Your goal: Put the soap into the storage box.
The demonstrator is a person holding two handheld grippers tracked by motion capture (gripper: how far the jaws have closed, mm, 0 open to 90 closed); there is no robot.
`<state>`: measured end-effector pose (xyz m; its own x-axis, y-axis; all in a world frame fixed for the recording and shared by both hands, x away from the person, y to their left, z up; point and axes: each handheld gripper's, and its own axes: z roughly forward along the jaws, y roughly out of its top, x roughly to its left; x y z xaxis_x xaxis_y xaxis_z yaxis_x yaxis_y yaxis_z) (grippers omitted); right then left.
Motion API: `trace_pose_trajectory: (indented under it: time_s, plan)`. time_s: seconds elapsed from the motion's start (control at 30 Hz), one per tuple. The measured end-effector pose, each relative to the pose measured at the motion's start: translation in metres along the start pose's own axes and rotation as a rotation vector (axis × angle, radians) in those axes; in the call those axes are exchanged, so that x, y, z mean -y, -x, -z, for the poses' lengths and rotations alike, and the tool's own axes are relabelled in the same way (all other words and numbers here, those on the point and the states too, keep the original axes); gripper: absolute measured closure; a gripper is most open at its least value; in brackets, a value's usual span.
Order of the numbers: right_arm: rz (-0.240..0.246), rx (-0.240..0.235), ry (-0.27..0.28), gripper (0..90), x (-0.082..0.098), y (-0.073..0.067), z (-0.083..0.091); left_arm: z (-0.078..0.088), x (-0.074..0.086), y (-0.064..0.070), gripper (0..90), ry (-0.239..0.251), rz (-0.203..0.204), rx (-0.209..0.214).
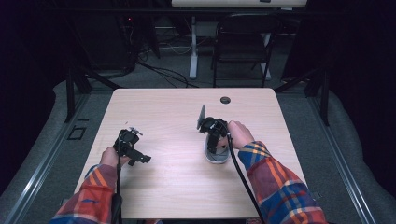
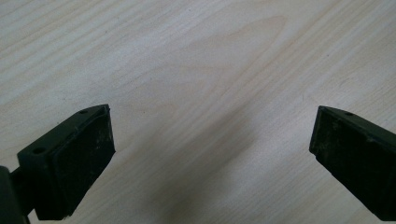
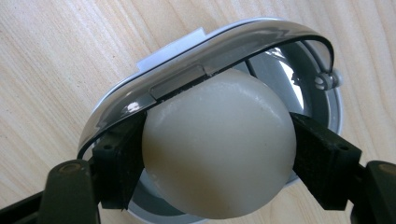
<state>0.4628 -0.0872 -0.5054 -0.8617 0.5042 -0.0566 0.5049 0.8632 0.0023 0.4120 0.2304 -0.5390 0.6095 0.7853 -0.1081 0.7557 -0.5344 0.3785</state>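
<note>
Gripping the cream ball point(image 3: 219, 149) in the right hand-held gripper point(image 3: 215, 154) over the open grey case point(image 3: 322, 100) on the tabletop point(image 1: 163, 112); left hand-held gripper point(image 2: 210, 154) idle, open; next: lower gently, then release

Cream ball point(image 3: 219, 149), plaid sleeves point(image 1: 275, 179)

on the table point(image 1: 163, 186), the case point(image 1: 215, 156) lies right of the left gripper point(image 1: 132, 145), ball point(image 3: 219, 149) inside it.
</note>
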Motion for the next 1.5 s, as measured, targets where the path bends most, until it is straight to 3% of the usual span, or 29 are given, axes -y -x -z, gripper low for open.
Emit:
trace_pose_trajectory:
  time_s: [0.5,0.83,1.2,1.5]
  plan:
    - [-0.004,-0.004,0.015,20.3,0.007,0.004,0.006,0.000,0.000,0.000,0.0,-0.004,0.005,0.007]
    - [-0.009,0.004,0.055,17.7,0.018,0.004,0.018,0.000,0.000,0.000,0.0,-0.005,-0.002,0.006]
    - [-0.049,0.006,0.128,13.7,0.049,0.010,0.038,0.000,0.000,0.000,0.0,-0.007,-0.002,0.005]
    - [-0.101,0.024,0.139,7.5,0.084,0.019,0.042,0.000,-0.001,0.001,0.0,-0.009,-0.004,0.002]
